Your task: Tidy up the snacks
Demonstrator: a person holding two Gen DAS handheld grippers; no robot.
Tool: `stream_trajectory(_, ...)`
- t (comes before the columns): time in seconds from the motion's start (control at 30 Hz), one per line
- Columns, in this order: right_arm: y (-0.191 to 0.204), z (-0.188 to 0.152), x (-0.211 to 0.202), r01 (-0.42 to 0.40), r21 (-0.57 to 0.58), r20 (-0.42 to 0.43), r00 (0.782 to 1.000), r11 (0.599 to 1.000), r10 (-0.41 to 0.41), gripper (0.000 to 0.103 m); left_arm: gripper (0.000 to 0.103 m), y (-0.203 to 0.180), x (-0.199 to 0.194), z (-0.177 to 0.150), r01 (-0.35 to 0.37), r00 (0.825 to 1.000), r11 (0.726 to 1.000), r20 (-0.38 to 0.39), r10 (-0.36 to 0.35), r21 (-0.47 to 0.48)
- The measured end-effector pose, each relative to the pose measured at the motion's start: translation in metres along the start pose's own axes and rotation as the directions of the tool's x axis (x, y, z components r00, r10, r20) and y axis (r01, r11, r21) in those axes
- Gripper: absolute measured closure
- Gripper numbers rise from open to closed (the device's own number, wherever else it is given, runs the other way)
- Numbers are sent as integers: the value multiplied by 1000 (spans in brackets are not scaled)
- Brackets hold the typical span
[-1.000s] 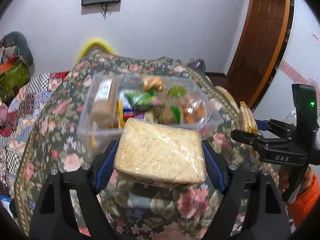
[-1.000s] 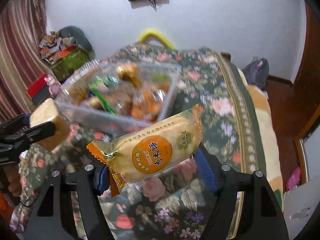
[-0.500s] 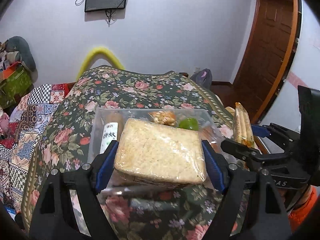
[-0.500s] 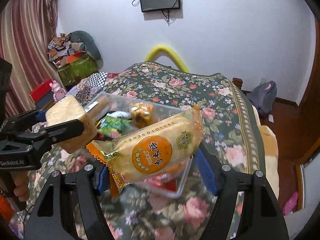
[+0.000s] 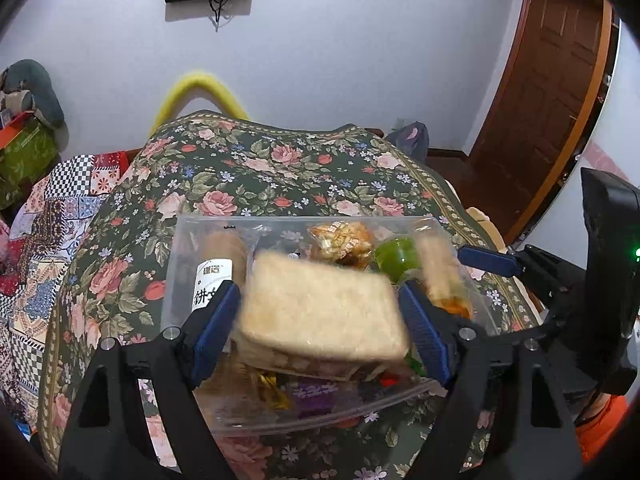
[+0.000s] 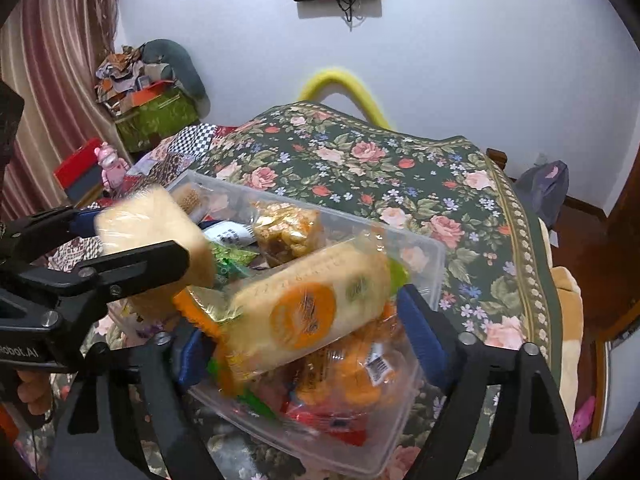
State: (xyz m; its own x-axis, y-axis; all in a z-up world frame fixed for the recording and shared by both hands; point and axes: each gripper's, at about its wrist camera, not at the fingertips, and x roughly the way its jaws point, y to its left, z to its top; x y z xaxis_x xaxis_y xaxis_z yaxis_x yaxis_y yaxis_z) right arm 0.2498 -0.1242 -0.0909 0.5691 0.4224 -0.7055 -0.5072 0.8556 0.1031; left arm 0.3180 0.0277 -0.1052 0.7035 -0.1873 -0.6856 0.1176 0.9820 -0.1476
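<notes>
Floral bedspread [image 5: 256, 168] carries our clear bin [image 5: 180, 248] of snacks. Our left claw [image 5: 320, 320] stands apart, its rice cake block [image 5: 320, 312] blurred and dropping between the pads; our right claw [image 6: 308, 320] likewise, its yellow packet [image 6: 312, 304] sliding. Either could bounce off the heaped snacks beneath and spill over the rim.

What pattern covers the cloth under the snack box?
Pink and red roses on dark green cloth, clearest in the left wrist view.

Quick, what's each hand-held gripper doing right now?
Left hand-held gripper: open, rice cracker block dropping free.
Right hand-held gripper: open, yellow cake packet released.
</notes>
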Motion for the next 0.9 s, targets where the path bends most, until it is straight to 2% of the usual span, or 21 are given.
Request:
stream_trajectory(0.23, 1, -6, -15, 6, -5, -9, 1000, 1000, -6, 17, 20, -3, -29, 1, 7, 998, 1000, 65, -8, 10)
stream_trajectory(0.47, 2, -5, -73, 8, 32, 77, 997, 999, -11, 17, 20, -8, -95, -1, -6, 982, 1000, 189, 5, 6)
stream_trajectory(0.63, 12, 0, -134, -3, 65, 198, 980, 998, -9, 17, 20, -15, -160, -10, -9, 953, 1000, 304, 7, 6)
stream_trajectory(0.8, 29, 0, -197, -12, 95, 323, 946, 995, -20, 17, 20, -31, -218, -29, -47, 916, 998, 400, 27, 40)
stream_trajectory(0.9, 42, -4, -221, -7, 103, 370, 929, 995, -32, 17, 20, -40, -247, -40, -54, 898, 997, 439, 23, 59)
